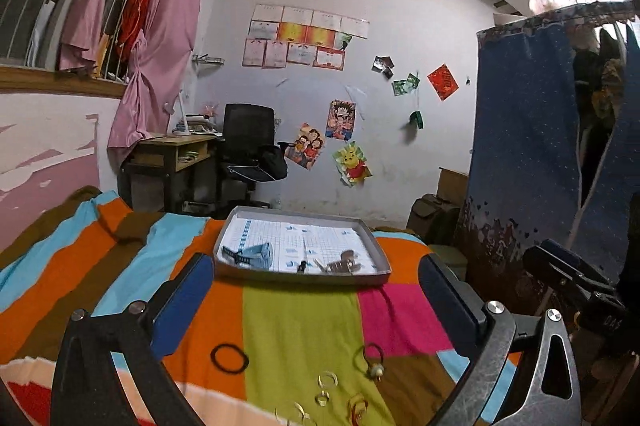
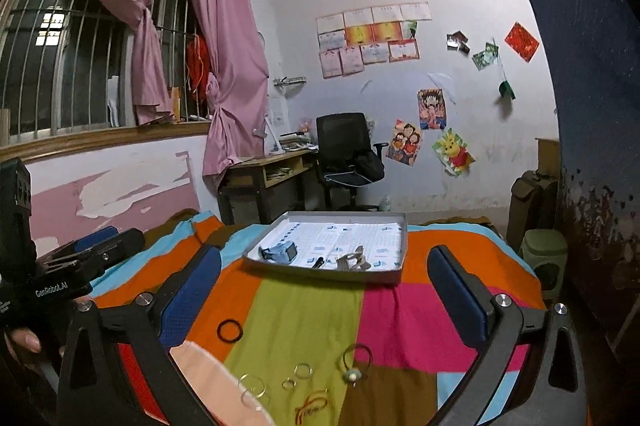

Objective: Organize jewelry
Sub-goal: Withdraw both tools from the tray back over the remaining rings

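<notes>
Two sets of tongs hung above a striped bedspread (image 1: 296, 326) while loose jewelry waited to be sorted. The left tongs (image 1: 320, 290) stood wide apart and empty, and so did the right tongs (image 2: 326, 286); neither touched anything.

On the bed, near the camera, lay a black hair tie (image 1: 229, 358), a hair tie with a pale bead (image 2: 354, 372), several thin rings (image 2: 303, 370) and a reddish looped band (image 2: 312, 404), all well apart from one another. Farther back sat a shallow grey tray (image 1: 304, 278) lined with printed paper. It already held a blue hair claw (image 1: 250, 254), a small dark clip (image 1: 303, 266) and a pale brownish clip (image 1: 340, 264).

Judging by that split, the sorting looked partly done, with the small pieces still to go and no pick-up yet begun. The next move would call for lowering one pair of tongs over a single item, probably the black hair tie, which lay alone on the orange patch. The thin rings would likely demand a finer pinch against the soft cloth.
</notes>
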A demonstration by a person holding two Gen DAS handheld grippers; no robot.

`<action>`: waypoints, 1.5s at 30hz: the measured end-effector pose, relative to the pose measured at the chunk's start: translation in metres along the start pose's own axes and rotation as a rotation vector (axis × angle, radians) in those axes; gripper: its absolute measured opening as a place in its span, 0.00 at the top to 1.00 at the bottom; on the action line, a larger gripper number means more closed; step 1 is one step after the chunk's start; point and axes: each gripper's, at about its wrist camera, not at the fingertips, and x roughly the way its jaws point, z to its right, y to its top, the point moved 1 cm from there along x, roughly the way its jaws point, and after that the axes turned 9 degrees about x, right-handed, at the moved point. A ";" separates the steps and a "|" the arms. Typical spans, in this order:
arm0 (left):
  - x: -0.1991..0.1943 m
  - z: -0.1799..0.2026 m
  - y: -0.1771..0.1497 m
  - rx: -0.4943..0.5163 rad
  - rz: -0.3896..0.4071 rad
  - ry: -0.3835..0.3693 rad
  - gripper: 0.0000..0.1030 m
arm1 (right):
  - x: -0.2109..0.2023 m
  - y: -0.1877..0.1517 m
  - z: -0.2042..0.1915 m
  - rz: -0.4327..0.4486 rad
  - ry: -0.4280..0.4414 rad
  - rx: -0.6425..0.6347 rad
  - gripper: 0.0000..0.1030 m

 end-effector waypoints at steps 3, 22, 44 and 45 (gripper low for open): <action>-0.024 0.004 -0.011 -0.003 -0.001 0.005 0.00 | -0.025 -0.011 -0.007 0.012 -0.013 -0.004 0.01; -0.104 -0.004 -0.100 -0.017 -0.095 0.080 0.00 | -0.106 -0.086 -0.028 -0.018 -0.117 -0.049 0.01; -0.093 -0.021 -0.132 -0.124 -0.224 0.085 0.00 | -0.091 -0.119 -0.011 -0.087 -0.189 0.032 0.01; -0.092 -0.022 -0.131 -0.122 -0.226 0.088 0.00 | -0.087 -0.117 -0.011 -0.086 -0.186 0.035 0.01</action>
